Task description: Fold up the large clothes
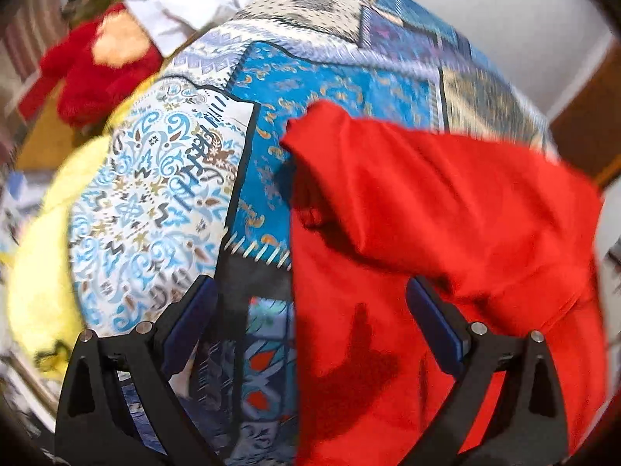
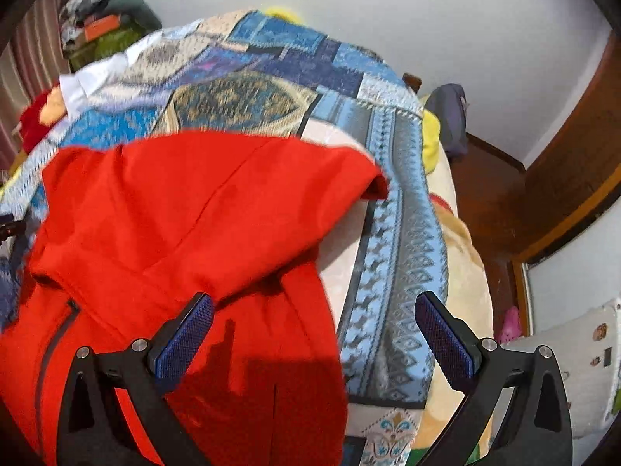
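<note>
Red garment [image 2: 163,209], perhaps a jacket, on patterned bedspread [image 1: 163,194]; both hand-held grippers [image 1: 310,310] [image 2: 314,330] agape, empty.

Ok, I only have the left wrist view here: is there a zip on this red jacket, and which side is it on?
Observer: Yes. The right wrist view shows a dark zip on the red jacket, left of the right tongs.
Operator: Are the right tongs holding any cloth?
Observer: No, they stand wide open, nothing between them, above the jacket's right edge.
Operator: What lies past that edge?
Observer: A strip of the patterned blue bedspread, then a cream blanket falling toward the brown wooden floor.
</note>
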A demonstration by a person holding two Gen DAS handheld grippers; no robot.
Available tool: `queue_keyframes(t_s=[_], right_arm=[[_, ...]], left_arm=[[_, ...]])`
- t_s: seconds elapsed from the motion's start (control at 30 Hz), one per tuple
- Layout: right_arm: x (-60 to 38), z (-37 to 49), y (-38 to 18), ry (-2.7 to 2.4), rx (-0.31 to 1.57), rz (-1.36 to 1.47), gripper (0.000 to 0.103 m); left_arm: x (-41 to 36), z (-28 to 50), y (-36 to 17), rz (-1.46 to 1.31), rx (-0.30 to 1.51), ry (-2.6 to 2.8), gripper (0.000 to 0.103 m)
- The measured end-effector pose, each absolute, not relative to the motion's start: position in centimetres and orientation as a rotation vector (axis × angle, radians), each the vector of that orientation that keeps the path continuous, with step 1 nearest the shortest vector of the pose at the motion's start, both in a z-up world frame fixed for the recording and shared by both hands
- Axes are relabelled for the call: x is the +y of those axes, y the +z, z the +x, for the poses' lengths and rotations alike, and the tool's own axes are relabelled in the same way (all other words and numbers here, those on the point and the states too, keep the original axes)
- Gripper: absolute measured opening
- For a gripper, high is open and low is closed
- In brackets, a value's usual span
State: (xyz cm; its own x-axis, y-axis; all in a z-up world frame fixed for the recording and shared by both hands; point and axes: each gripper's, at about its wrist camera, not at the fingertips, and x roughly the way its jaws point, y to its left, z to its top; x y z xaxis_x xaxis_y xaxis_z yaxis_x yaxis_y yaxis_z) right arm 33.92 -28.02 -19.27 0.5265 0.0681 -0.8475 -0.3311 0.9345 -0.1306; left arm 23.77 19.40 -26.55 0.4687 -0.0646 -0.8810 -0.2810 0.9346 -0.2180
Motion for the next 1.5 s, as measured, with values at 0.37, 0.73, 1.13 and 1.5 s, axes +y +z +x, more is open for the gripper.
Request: queue_keyframes(t_s=[0.37, 0.73, 1.13, 1.5], right_arm=[[-29.9, 41.5, -23.3, 0.274, 1.146, 0.040, 0.103], [-27.5, 46.6, -25.4, 0.378, 1.140, 0.098, 0.059], [-22.1, 48.4, -20.6, 0.349, 0.988, -0.089, 0.020], [-18.0, 54.3, -20.6, 0.204, 0.921, -0.198, 0.020]], left_arm=[[20.5, 31.1, -31.3, -0.563, 1.132, 0.080, 0.099], [17.1, 36.7, -32.7, -0.422, 1.139, 0.092, 0.070], [16.8, 39.5, -23.7, -0.274, 0.983, 0.160, 0.017], [20.6, 45.2, -23.6, -0.230, 0.977, 0.224, 0.018]])
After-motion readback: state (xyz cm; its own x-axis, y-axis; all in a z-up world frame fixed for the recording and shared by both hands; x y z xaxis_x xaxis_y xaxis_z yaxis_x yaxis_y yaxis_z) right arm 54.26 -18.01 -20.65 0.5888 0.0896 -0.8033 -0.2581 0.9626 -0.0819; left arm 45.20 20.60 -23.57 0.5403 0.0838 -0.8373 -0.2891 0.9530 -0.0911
